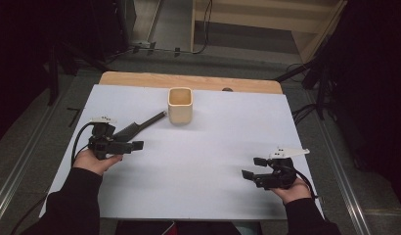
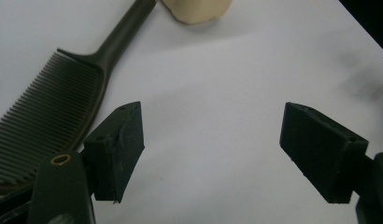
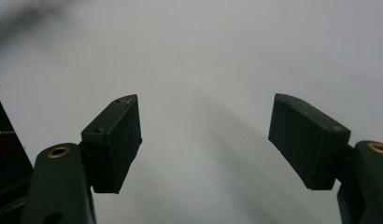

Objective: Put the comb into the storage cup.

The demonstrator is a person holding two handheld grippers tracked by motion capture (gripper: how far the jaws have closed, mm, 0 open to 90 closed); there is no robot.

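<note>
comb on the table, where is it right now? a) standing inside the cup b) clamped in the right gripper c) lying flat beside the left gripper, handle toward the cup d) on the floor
c: the comb lies flat on the white table next to the open left gripper, its handle reaching toward the cup.

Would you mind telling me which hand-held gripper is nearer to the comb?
The left hand-held gripper: it sits right beside the comb, toothed end next to it. The right hand-held gripper is far across the white table, on bare surface.
</note>
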